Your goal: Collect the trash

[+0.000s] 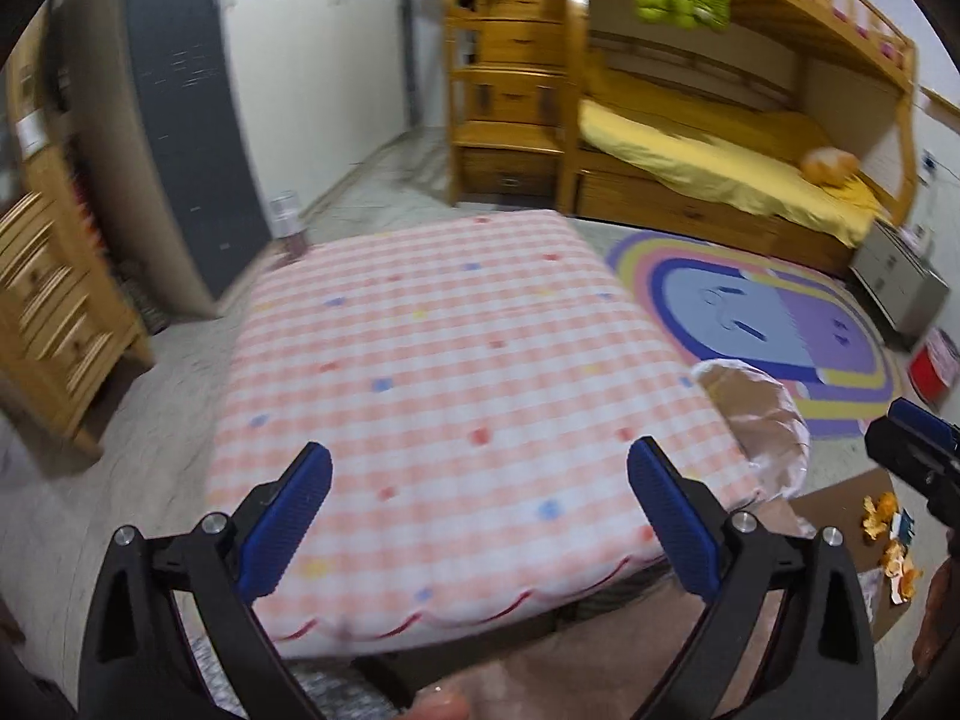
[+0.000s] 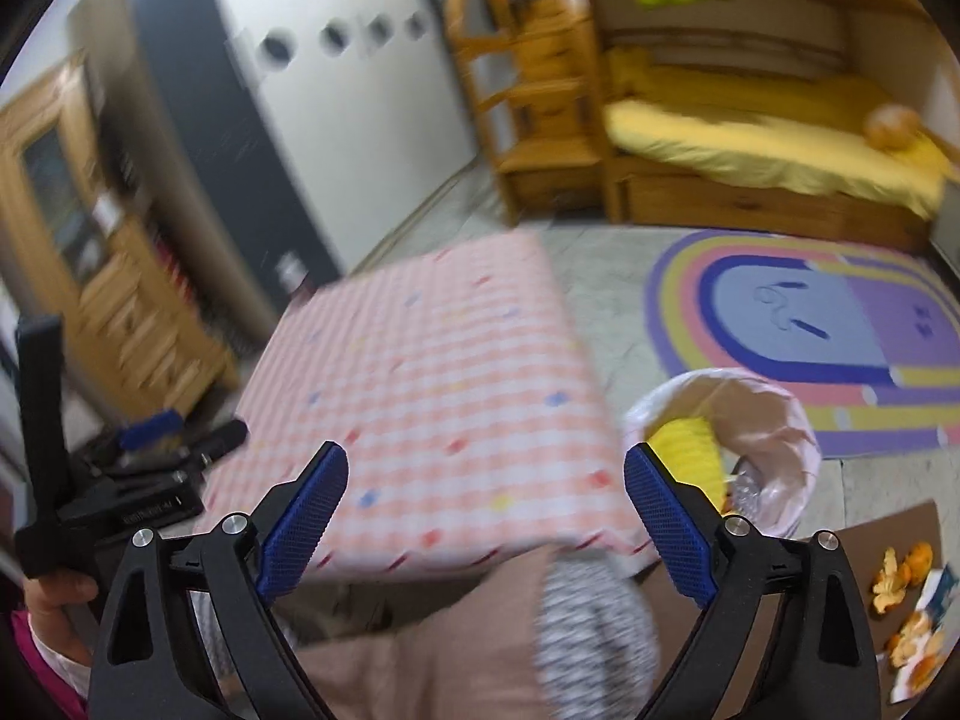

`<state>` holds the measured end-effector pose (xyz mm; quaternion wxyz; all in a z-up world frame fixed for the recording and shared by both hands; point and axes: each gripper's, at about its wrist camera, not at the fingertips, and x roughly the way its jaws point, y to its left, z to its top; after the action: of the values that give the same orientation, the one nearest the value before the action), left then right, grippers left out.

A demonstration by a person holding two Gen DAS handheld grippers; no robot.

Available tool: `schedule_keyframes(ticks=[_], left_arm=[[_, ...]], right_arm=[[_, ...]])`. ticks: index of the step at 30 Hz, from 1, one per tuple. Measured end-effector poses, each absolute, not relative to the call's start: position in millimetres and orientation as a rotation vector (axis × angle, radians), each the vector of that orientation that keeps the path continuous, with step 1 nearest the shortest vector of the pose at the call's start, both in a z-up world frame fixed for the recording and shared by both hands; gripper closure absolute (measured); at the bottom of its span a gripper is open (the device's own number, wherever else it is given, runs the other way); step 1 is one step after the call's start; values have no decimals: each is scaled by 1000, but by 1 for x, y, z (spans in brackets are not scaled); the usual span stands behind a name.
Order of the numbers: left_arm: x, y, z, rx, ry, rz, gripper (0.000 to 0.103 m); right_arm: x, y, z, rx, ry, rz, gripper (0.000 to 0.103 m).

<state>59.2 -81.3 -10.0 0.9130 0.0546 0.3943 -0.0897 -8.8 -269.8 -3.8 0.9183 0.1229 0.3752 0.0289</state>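
Trash bin (image 2: 774, 420) holds a yellow object (image 2: 687, 456) and clear plastic (image 2: 747, 489).

A pink checked mattress (image 1: 456, 384) lies near a rainbow rug (image 1: 774, 312) and bunk bed (image 1: 720, 168).

checked cloth table cover (image 1: 456, 360); glossy plastic bin liner (image 2: 774, 420); wooden bunk bed (image 1: 600, 120).

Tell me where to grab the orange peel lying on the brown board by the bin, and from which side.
Both the left gripper and right gripper are open and empty. Probably best take the nearest orange peel with the right gripper, from above. It lies curled on the brown board, so close the fingers across a raised, curled edge rather than its flat middle. Blur hides finer detail.
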Motion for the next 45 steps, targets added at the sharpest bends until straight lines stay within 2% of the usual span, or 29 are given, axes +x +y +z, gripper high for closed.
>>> schedule_keyframes(ticks=[6, 11, 21, 45], left_arm=[[21, -21, 15, 77, 766, -51, 7], [7, -1, 21, 93, 748, -20, 7], [-11, -7, 17, 138, 754, -6, 7], [8, -18, -15, 149, 840, -28, 7]], right_arm=[[-19, -206, 26, 106, 743, 124, 11], [-26, -184, 37, 31, 726, 111, 11], [-45, -186, 37, 17, 716, 46, 11], [-29, -201, 5, 52, 785, 25, 11]])
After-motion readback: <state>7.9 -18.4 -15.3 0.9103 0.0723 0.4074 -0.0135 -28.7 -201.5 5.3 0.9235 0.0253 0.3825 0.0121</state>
